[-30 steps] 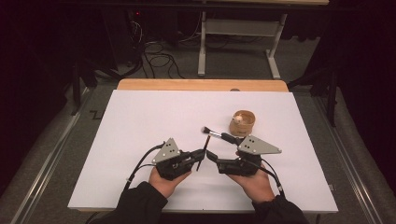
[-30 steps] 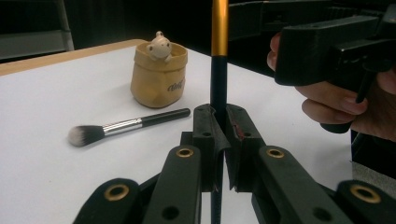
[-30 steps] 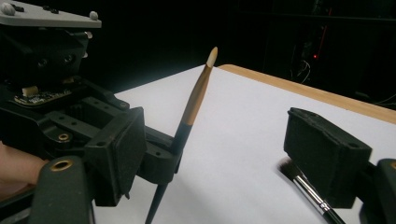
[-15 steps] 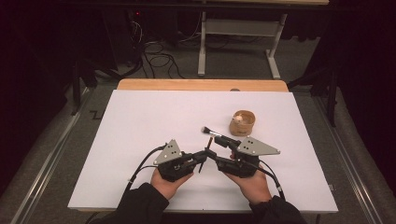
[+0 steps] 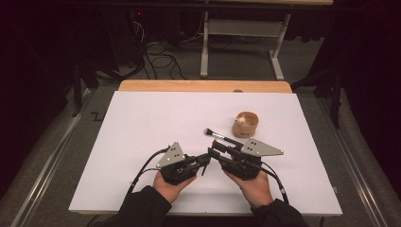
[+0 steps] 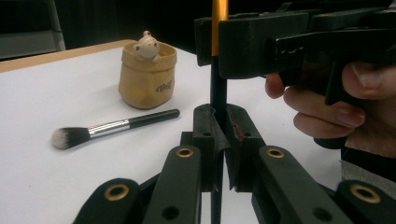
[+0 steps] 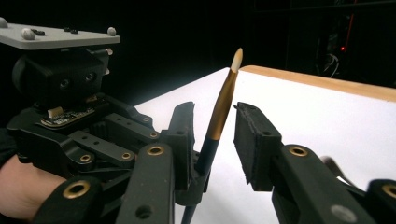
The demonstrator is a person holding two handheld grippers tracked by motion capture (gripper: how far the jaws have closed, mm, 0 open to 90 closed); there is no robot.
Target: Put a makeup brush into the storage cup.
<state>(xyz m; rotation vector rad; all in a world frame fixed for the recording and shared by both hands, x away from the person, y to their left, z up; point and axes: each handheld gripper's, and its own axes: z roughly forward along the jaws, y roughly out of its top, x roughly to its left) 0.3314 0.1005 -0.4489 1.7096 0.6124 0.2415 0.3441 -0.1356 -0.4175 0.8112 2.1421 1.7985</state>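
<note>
Left gripper clamped, right gripper closing.

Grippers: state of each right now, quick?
Left gripper: shut on the thin brush.
Right gripper: jaws just been closing around that brush, pads not yet pressing.

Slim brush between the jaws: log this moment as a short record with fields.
held item: slim brush, black handle, gold ferrule, pale tip
left gripper: jaws shut on the handle
right gripper: jaws have just been closing around the ferrule, gap on one side
loose item: powder brush lying on the table
container: tan pot with a small figure on its rim, beyond the powder brush
</note>
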